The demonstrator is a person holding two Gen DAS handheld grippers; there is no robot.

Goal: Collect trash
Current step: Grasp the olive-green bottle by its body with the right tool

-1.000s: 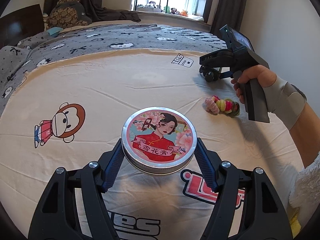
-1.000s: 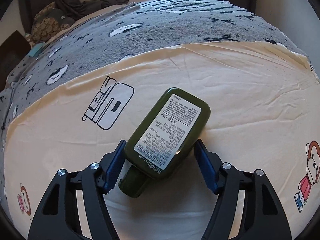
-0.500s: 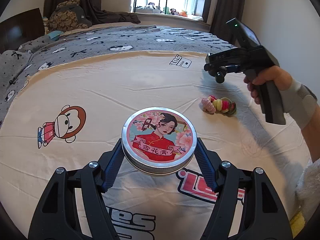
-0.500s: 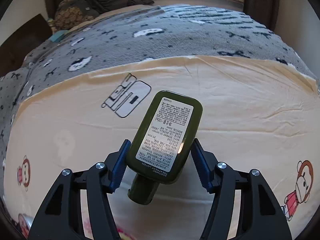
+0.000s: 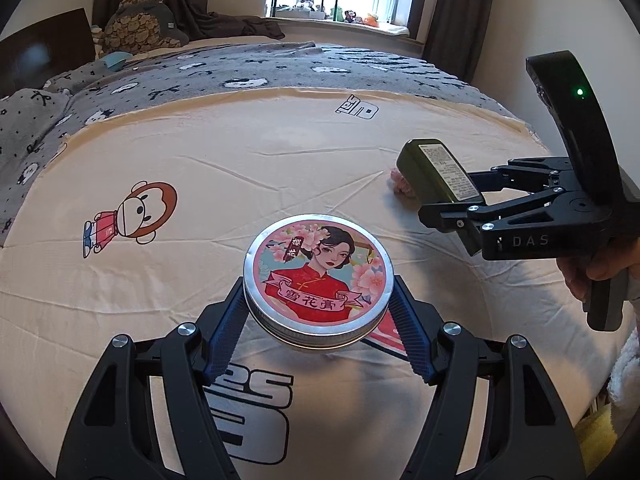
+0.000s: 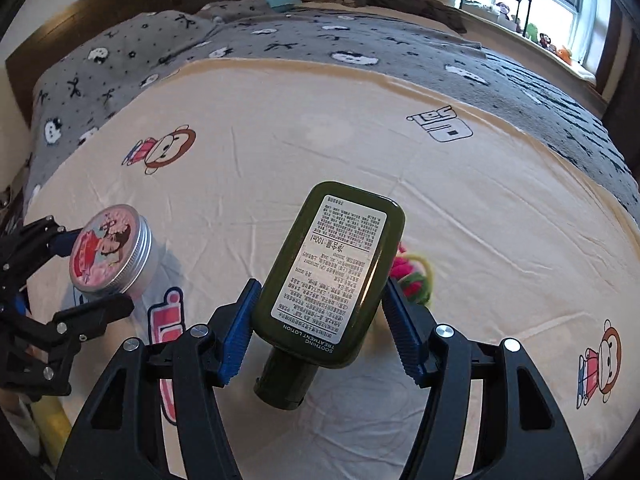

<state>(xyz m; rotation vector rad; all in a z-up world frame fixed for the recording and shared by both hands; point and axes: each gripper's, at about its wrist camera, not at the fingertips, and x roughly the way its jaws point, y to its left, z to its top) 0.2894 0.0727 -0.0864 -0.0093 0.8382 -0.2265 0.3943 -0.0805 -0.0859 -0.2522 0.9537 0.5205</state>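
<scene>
My left gripper [image 5: 318, 312] is shut on a round silver tin [image 5: 318, 272] with a lady in red on its lid, held above the cream bedsheet [image 5: 224, 160]. The tin also shows in the right wrist view [image 6: 110, 258], gripped by the left gripper [image 6: 92, 272]. My right gripper [image 6: 320, 320] is shut on a dark green lotion bottle [image 6: 332, 272], lifted off the bed, cap toward me. It also shows in the left wrist view [image 5: 438, 172], held by the right gripper [image 5: 460, 208]. A pink and multicoloured hair tie [image 6: 412, 276] lies on the sheet behind the bottle.
A grey patterned blanket [image 5: 280, 72] covers the far half of the bed. A dark headboard [image 6: 120, 4] and cushions [image 5: 140, 32] lie beyond. The window sill [image 5: 340, 16] holds small toys. Something yellow [image 6: 52, 424] sits at the bed's near edge.
The right gripper has lifted the green bottle off the sheet and swung it toward the left gripper, above the hair tie. The left gripper keeps holding the tin, slightly raised.
</scene>
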